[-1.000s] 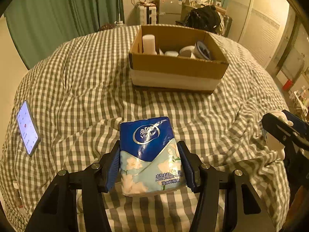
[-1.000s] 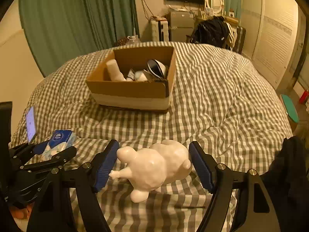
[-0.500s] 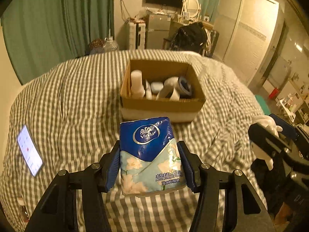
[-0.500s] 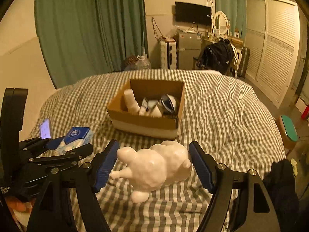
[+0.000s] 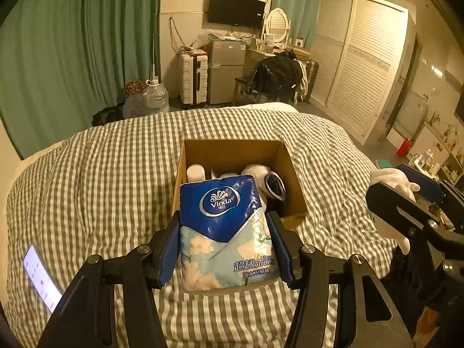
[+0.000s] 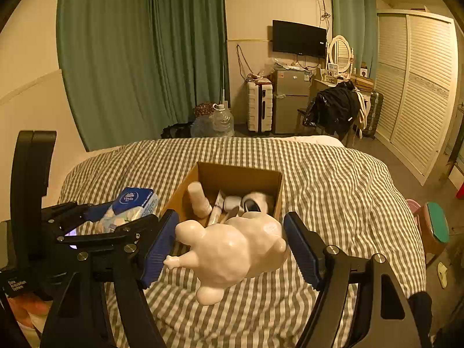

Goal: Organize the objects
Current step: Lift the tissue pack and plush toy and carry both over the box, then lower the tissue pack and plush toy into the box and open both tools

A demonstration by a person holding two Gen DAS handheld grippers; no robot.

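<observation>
My left gripper [image 5: 226, 246] is shut on a blue and white tissue pack [image 5: 224, 232], carried in the air above the checked bed cover. My right gripper [image 6: 230, 249] is shut on a cream animal figurine [image 6: 232, 255], also off the bed. An open cardboard box [image 5: 235, 150] sits on the bed ahead of both grippers, holding a white bottle [image 5: 195, 173] and several small items. The right wrist view shows the box [image 6: 232, 174] just beyond the figurine, with the left gripper [image 6: 113, 217] and its tissue pack [image 6: 130, 206] to the left. The left wrist view shows the figurine [image 5: 391, 179] at right.
A lit phone [image 5: 40, 278] lies on the checked bed cover [image 5: 101, 174] at the left. Beyond the bed stand green curtains [image 6: 139, 58], water jugs [image 6: 221, 121], a white suitcase [image 6: 259, 107], a small fridge [image 6: 291, 98] and a chair with dark clothes [image 6: 333, 110]. A stool [image 6: 435, 226] is at right.
Both grippers have risen with their loads, and the views have tilted up so more of the room shows. The box now sits lower in both views, closer to the held objects.
</observation>
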